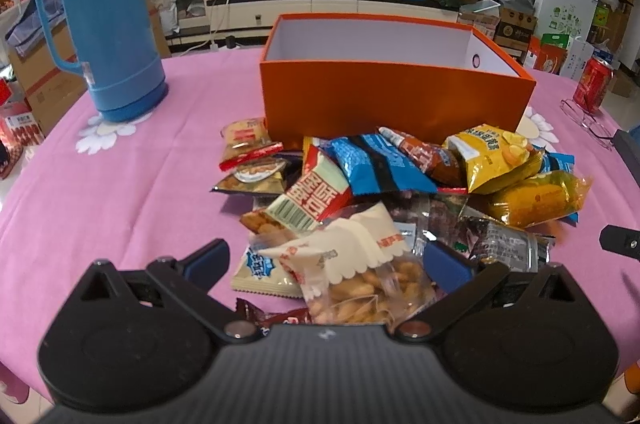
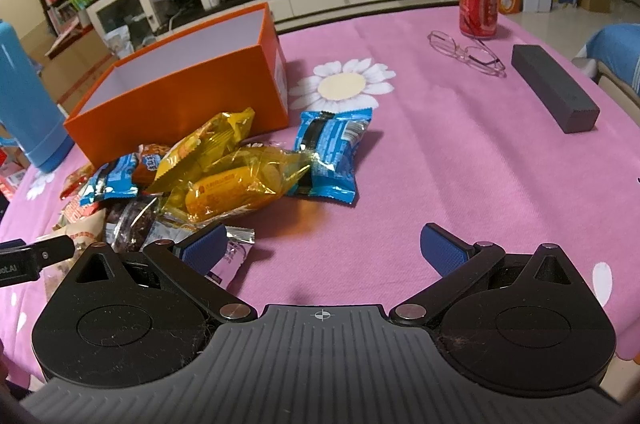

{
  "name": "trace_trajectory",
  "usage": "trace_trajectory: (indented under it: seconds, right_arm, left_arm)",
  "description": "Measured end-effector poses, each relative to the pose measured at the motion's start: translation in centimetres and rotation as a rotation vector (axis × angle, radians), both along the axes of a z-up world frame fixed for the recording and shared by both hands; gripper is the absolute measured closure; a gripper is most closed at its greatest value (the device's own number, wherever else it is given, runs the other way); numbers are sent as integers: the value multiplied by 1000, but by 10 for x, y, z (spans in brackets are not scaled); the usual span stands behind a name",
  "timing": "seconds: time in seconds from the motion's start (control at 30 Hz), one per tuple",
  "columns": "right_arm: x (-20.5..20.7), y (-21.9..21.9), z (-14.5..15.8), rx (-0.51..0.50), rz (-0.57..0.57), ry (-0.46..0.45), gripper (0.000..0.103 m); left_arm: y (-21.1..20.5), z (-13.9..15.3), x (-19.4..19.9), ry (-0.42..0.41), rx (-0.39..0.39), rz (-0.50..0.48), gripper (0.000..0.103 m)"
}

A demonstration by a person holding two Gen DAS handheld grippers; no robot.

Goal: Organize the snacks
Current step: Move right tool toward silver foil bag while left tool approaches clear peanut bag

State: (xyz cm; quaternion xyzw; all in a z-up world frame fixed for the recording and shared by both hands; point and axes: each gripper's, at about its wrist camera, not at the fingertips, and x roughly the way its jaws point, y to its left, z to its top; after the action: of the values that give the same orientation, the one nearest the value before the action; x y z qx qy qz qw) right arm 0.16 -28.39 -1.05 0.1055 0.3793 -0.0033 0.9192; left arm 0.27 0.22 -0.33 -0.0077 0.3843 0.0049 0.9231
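Between your left gripper's [image 1: 326, 262] spread fingers lies the peanut packet [image 1: 360, 280], ready for closing; beyond it waits the empty orange box [image 1: 384, 95]. Your right gripper [image 2: 323, 251] gapes over bare tabletop [image 2: 460, 159].

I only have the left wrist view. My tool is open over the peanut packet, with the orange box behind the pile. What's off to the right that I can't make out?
Observer: A long dark grey block lies on the pink cloth, right of the pile and clear of it.
Operator: Is the right tool holding anything?
Observer: No. The right tool is open over bare cloth, just right of the pile.
Operator: Any snack lying apart from the heap?
Observer: A blue packet sits at the heap's right edge, in front of the orange box corner, touching only the yellow bag.
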Motion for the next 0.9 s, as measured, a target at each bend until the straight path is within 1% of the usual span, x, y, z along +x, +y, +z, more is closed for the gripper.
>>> trace_trajectory:
  seconds: [0.53, 0.8, 0.9]
  right_arm:
    - [1, -1, -2, 4, 2, 8, 10]
    - [3, 2, -4, -35, 7, 1, 10]
    - [2, 6, -3, -72, 6, -20, 10]
  left_arm:
    - [-1, -1, 1, 2, 3, 1, 0]
    - [0, -2, 2, 5, -2, 1, 0]
    - [1, -3, 2, 1, -4, 9, 1]
